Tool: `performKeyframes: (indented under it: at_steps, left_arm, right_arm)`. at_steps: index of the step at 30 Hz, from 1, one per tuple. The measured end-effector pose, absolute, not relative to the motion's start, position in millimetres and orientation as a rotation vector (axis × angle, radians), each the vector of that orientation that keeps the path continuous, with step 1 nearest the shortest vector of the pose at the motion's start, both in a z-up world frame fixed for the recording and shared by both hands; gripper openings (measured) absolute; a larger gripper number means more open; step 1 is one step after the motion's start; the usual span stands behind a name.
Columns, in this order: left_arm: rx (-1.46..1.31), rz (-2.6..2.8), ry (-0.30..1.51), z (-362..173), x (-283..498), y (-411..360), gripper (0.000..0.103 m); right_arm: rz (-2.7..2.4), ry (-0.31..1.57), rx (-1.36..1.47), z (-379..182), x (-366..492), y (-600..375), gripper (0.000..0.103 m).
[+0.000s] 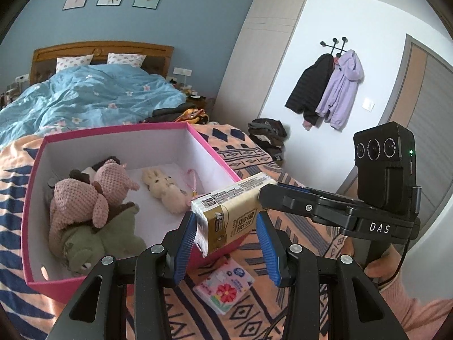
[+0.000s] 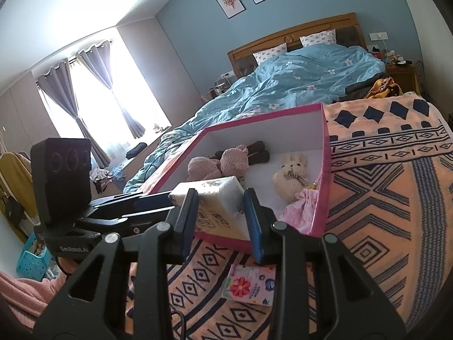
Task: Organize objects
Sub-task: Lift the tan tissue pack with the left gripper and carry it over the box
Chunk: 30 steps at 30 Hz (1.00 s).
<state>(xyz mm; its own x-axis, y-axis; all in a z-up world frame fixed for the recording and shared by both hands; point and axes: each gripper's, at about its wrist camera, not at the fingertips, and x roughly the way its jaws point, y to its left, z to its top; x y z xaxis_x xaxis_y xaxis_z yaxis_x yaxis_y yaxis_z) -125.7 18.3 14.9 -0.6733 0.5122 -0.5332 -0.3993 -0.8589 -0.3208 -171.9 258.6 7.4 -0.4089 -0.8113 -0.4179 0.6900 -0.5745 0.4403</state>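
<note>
A yellow-and-white tissue pack (image 1: 226, 212) hangs tilted over the near rim of the pink box (image 1: 113, 133). My left gripper (image 1: 226, 216) has its blue pads on the pack's sides. My right gripper (image 1: 262, 192) comes in from the right and is shut on the pack's far end. In the right wrist view the pack (image 2: 218, 195) sits between my right gripper (image 2: 220, 194)'s pads, and the left gripper (image 2: 167, 198) reaches its end from the left. Inside the box lie a pink knitted plush (image 1: 85, 195), a green plush (image 1: 113, 235) and a cream rabbit (image 1: 161, 189).
A second tissue pack with a red flower (image 1: 225, 286) lies on the orange patterned blanket (image 1: 297, 291) just in front of the box. A blue duvet (image 1: 85, 96) covers the bed behind. A hand in a pink sleeve (image 1: 419, 311) holds the right gripper.
</note>
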Motion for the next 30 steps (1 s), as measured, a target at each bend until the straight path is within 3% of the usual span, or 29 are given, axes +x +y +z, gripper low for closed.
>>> performKeyframes:
  at_steps: [30]
  left_arm:
    - [-0.982, 2.501, -0.239, -11.9, -163.5, 12.2, 0.043]
  right_arm:
    - [-2.059, -0.264, 0.868, -17.4, -205.3, 241.3, 0.037]
